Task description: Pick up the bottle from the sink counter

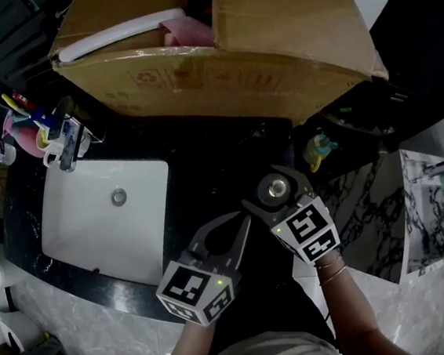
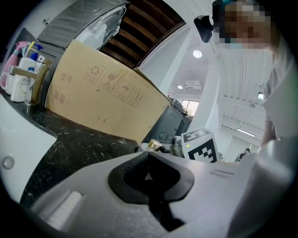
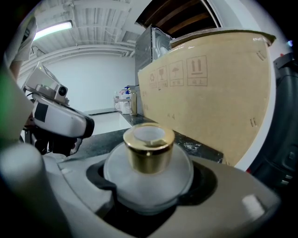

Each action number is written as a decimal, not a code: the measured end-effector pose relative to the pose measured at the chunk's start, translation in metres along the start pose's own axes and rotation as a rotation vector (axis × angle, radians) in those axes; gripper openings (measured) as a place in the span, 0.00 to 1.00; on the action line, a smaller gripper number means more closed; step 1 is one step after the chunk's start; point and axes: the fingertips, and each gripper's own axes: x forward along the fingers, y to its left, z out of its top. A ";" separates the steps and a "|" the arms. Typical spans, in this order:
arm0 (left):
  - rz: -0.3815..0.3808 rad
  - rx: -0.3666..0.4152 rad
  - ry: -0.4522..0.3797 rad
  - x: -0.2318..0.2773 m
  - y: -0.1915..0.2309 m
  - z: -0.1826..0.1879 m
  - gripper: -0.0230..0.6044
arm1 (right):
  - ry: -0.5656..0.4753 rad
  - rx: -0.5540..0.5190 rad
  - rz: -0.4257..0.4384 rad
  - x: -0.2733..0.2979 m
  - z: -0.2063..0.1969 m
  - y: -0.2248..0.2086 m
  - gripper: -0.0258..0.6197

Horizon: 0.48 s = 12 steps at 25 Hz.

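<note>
the right gripper (image 1: 277, 187), spread wide, grips the gold-capped bottle (image 3: 148, 173) just by the box (image 1: 196, 77). the left gripper (image 1: 245, 224) is closed on nothing. the box shows up-arrows; its words may be chinese.

You have a black, white-veined counter (image 1: 205, 163) in front of you, with a white sink (image 1: 93, 226) set into its left part. A big cardboard box (image 1: 219, 71) sits along the far side. Cups (image 1: 22, 132) holding toothbrushes crowd the far left corner beside the tap (image 1: 69, 149).

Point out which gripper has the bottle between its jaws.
The right gripper: it is closed on the gold-capped bottle. The left gripper is shut on nothing.
</note>
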 end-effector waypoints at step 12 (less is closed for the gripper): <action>0.100 -0.019 -0.059 -0.018 -0.013 0.001 0.04 | -0.016 -0.008 0.071 -0.016 -0.001 0.015 0.57</action>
